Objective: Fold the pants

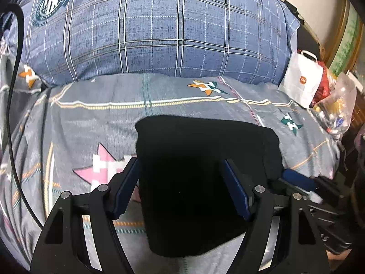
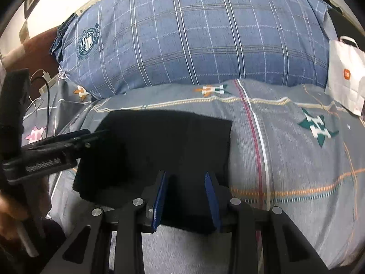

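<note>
Pants (image 1: 200, 171) are seen folded small on the bed (image 1: 75, 125); left claw (image 1: 180, 187) is held wide apart, right claw (image 2: 186, 196) half apart, nothing gripped; folding looks done; only smoothing seems needed.

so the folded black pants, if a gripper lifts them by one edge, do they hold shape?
Probably not. The black pants lie as a soft layered stack on the bedsheet, so lifted layers would likely droop and unfold. Pushed, they would likely bunch on the cloth rather than slide.
</note>
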A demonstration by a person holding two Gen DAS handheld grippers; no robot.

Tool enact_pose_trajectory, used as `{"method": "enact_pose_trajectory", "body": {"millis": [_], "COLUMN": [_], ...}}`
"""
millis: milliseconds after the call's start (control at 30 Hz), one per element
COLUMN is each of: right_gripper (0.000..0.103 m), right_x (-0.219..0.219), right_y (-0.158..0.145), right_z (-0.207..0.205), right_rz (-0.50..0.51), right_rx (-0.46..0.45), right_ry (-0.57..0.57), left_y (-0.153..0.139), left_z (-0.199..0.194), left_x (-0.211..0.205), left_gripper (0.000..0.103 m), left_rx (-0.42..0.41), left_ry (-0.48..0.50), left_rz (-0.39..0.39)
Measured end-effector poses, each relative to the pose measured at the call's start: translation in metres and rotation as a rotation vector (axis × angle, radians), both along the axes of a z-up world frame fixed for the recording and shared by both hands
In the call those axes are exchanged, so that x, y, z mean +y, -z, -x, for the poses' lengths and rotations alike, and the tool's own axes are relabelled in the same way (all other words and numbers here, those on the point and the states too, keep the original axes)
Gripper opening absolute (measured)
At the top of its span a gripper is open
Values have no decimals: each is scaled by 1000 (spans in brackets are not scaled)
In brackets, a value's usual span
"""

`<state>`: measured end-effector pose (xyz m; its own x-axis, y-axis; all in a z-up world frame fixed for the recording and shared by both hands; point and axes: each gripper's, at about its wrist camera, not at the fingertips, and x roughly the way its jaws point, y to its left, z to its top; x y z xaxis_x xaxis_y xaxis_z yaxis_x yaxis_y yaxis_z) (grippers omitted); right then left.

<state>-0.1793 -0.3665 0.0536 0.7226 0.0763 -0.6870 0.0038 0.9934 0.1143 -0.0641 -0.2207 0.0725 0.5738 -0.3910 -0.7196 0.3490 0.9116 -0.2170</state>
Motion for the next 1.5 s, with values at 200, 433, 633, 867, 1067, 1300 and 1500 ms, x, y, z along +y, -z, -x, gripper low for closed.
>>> {"method": "enact_pose_trajectory", "body": {"millis": [200, 433, 633, 867, 1067, 1300, 1500], "right_gripper": [34, 34, 35, 38, 39, 41, 43], "right_x": [-2, -2, 15, 24, 26, 20, 19], "right_y": [13, -3, -6, 15, 9, 9, 7], "right_z": [7, 10, 17, 13, 12, 13, 16], "right_rz": [1, -18, 8, 67, 75, 43, 23], "right_rx": [-9, -45, -42, -22, -9, 2, -23], "right_ry": [33, 50, -3, 14, 28, 61, 62], "left_y": [11, 22, 19, 25, 25, 27, 27], "left_z": [6, 7, 7, 3, 4, 2, 2], "left_x": [-1, 1, 5, 6, 6, 5, 4], "left_gripper": [74, 74, 74, 74, 74, 74, 79], "left_rx": [8, 42, 18, 35, 30, 35, 33], "left_ry": [-7, -6, -9, 1, 1, 8, 7], "left_rz": [-30, -39, -52, -54, -48, -41, -39]}}
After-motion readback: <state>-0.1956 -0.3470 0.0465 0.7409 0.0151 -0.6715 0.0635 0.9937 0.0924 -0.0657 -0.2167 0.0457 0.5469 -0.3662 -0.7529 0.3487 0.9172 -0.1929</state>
